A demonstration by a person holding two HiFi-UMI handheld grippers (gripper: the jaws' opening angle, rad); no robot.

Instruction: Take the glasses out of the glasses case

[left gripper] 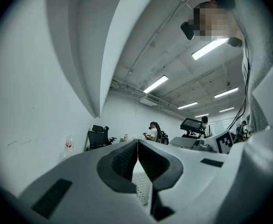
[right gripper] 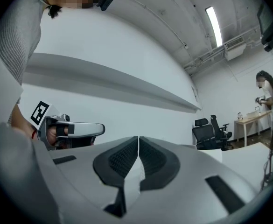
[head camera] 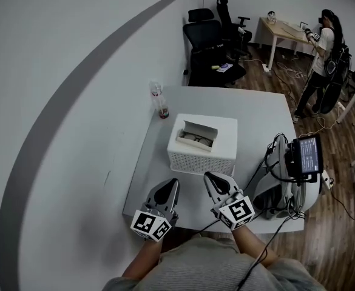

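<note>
An open white glasses case (head camera: pixel 196 136) lies on top of a white perforated box (head camera: pixel 202 153) in the middle of the table. Dark-framed glasses (head camera: pixel 195 139) rest inside the case under its raised lid. My left gripper (head camera: pixel 173 182) hovers at the table's near edge, left of the box, jaws pressed together and empty (left gripper: pixel 137 146). My right gripper (head camera: pixel 208 177) sits just in front of the box's near side, also shut with nothing held (right gripper: pixel 138 141). From the right gripper view the left gripper (right gripper: pixel 71 130) shows at the left. The case is not visible in either gripper view.
A clear plastic bottle (head camera: pixel 159 100) stands at the table's far left. A device with a small screen (head camera: pixel 303 157) and cables sits at the table's right edge. Black office chairs (head camera: pixel 212 47) stand beyond the table. A person (head camera: pixel 324 59) stands by a desk at the far right.
</note>
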